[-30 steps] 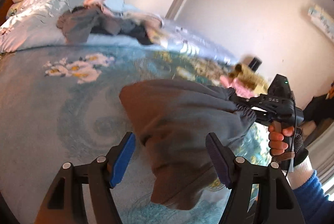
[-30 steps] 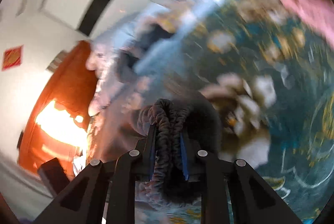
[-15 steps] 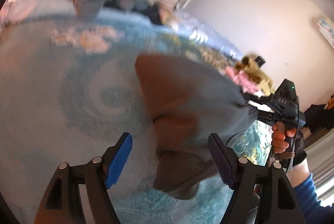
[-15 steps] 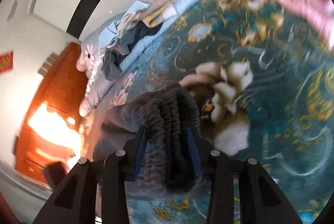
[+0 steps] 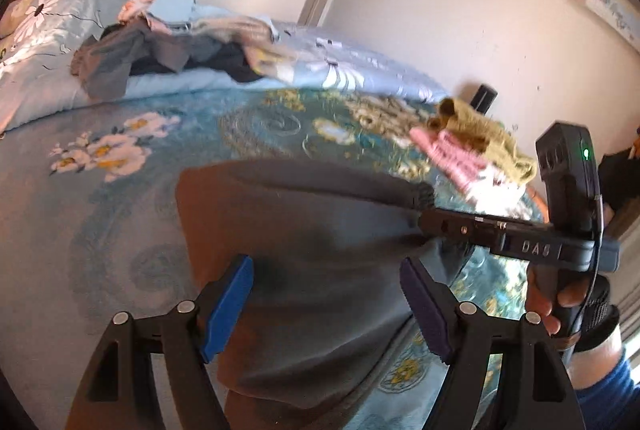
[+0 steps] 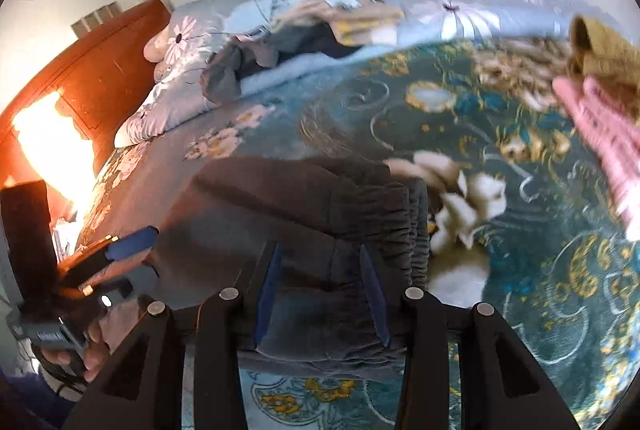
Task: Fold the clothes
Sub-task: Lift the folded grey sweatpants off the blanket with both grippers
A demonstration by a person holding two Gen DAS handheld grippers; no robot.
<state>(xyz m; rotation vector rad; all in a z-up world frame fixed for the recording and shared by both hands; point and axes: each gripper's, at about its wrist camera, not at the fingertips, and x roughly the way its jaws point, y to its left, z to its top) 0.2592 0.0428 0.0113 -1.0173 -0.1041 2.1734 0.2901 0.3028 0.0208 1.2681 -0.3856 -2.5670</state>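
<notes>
A dark grey garment with a gathered elastic waistband point(image 5: 320, 254) point(image 6: 304, 213) lies folded on the blue patterned bedspread point(image 5: 120, 230). My left gripper point(image 5: 328, 306) hovers open just above the garment's near part, nothing between its blue pads. My right gripper point(image 6: 320, 290) is open, its pads on either side of the waistband end. In the left wrist view the right gripper point(image 5: 448, 226) reaches in from the right, its tip at the waistband.
A pile of unfolded clothes point(image 5: 168, 49) point(image 6: 304, 29) lies at the far side on the light blue quilt. Folded pink and olive items point(image 5: 472, 145) point(image 6: 600, 89) sit at the right. A wooden headboard point(image 6: 92, 77) stands far left.
My right gripper has opened and let go of the waistband it was shut on. The garment has come down flat onto the bedspread. My left gripper has stayed open above it.
</notes>
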